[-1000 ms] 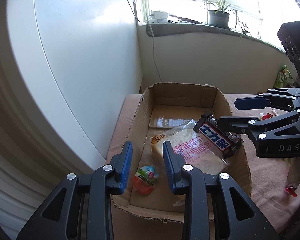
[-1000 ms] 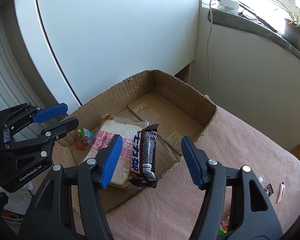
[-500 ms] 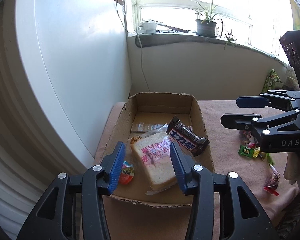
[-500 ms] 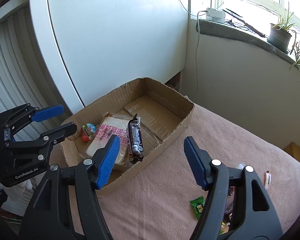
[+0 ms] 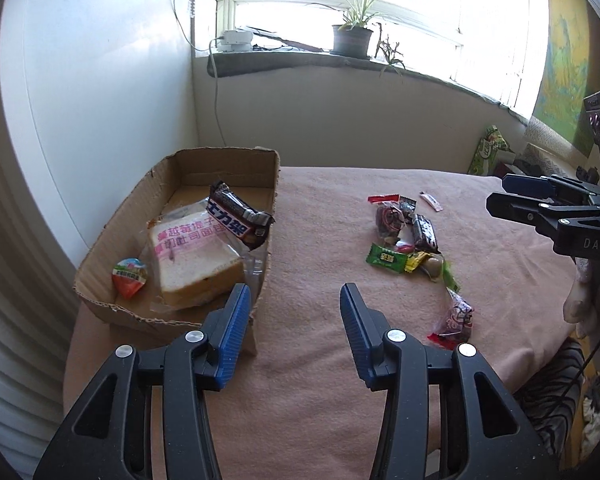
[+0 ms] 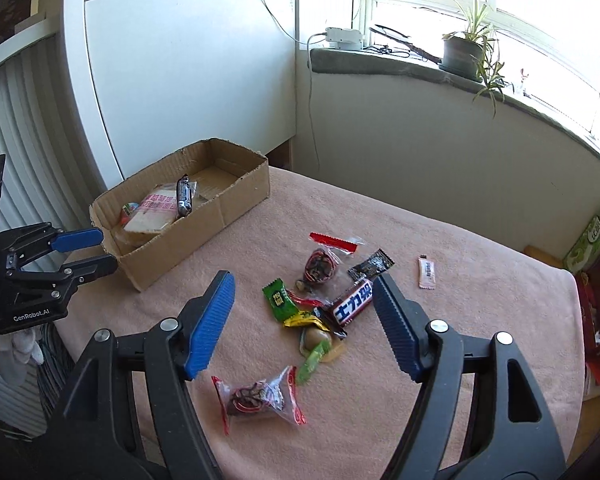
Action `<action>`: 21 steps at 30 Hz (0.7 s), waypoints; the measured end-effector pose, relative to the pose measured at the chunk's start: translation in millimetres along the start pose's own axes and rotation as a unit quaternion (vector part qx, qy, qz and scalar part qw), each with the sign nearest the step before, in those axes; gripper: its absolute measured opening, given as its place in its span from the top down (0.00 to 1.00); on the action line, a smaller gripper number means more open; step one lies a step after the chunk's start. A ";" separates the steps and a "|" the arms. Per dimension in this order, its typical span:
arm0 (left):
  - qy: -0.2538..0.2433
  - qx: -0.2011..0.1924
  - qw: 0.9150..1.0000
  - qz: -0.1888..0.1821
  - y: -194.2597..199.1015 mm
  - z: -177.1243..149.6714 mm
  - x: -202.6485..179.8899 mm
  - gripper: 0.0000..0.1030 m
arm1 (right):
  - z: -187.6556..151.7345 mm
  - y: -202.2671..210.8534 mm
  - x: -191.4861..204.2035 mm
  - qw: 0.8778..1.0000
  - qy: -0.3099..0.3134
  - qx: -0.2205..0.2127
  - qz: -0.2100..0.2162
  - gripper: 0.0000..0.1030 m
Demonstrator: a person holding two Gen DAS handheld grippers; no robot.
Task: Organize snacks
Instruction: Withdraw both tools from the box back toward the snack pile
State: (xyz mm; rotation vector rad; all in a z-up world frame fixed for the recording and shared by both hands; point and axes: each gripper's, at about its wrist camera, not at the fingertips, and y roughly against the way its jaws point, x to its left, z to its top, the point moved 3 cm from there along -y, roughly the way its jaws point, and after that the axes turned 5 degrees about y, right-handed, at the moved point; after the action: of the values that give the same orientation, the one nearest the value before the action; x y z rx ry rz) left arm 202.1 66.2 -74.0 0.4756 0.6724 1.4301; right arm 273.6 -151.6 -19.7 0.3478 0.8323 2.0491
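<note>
Both claws had withdrawn from the box (image 5: pixel 132 216), which held three snacks. Left claw (image 5: pixel 292 316) and right claw (image 6: pixel 304 304) stood apart, empty.

Bright window (image 5: pixel 380 4) glare, sharp — fisheye-warped edges

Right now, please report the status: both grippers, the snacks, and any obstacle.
Left gripper open, empty. Right gripper open, empty, above loose snacks. Box holds bread, chocolate bar, jelly cup. Nothing blocking.

You've got a matt, rough-edged cardboard box (image 5: pixel 116 220) on fuzzy pink cloth (image 5: pixel 324 216). Snack wrappers (image 6: pixel 352 302) = glossy plastic; finger pads (image 6: pixel 212 326) ribbed blue.
</note>
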 end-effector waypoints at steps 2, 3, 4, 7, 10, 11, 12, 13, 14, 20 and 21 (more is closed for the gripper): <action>-0.002 0.005 1.000 -0.004 -5.6 -3.8 -10.8 0.56 | -12.1 9.4 -13.5 1.000 -0.009 0.001 -0.008 0.28; 0.000 0.008 1.000 -0.008 -8.3 -5.9 -15.4 0.56 | -18.5 13.0 -20.7 1.000 -0.016 0.004 -0.010 0.28; 0.005 0.013 1.000 -0.015 -12.1 -7.2 -18.9 0.56 | -24.9 15.3 -27.6 1.000 -0.026 0.008 -0.012 0.28; 0.013 0.032 0.999 -0.032 -27.0 -6.8 -29.2 0.56 | -44.8 17.4 -47.1 0.997 -0.068 0.019 -0.007 0.28; 0.020 0.041 0.998 -0.043 -39.9 -2.7 -36.4 0.56 | -60.2 13.3 -57.3 0.995 -0.097 0.030 0.006 0.28; 0.021 0.044 0.998 -0.047 -44.7 -1.0 -38.5 0.56 | -63.7 11.5 -58.5 0.994 -0.103 0.031 0.009 0.28; 0.020 0.045 0.998 -0.048 -48.7 0.2 -41.5 0.56 | -65.4 9.7 -58.8 0.994 -0.107 0.032 0.015 0.28; 0.020 0.046 0.998 -0.048 -52.7 0.6 -44.2 0.56 | -66.0 6.4 -56.4 0.993 -0.110 0.034 0.022 0.28; 0.024 0.049 0.997 -0.050 -57.5 1.6 -45.7 0.57 | -66.1 3.5 -55.0 0.993 -0.110 0.036 0.030 0.28; 0.046 0.082 0.993 -0.066 -88.8 4.6 -54.1 0.60 | -65.5 -24.6 -39.5 0.989 -0.116 0.056 0.072 0.40; 0.050 0.086 0.993 -0.069 -93.4 5.0 -55.5 0.61 | -65.7 -29.8 -36.9 0.988 -0.116 0.061 0.081 0.45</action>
State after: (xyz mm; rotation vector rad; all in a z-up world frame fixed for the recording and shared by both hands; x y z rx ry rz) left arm 273.8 2.4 -125.2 0.4844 0.8966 1.2768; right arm 279.4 -197.9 -85.8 0.7298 0.8090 2.0593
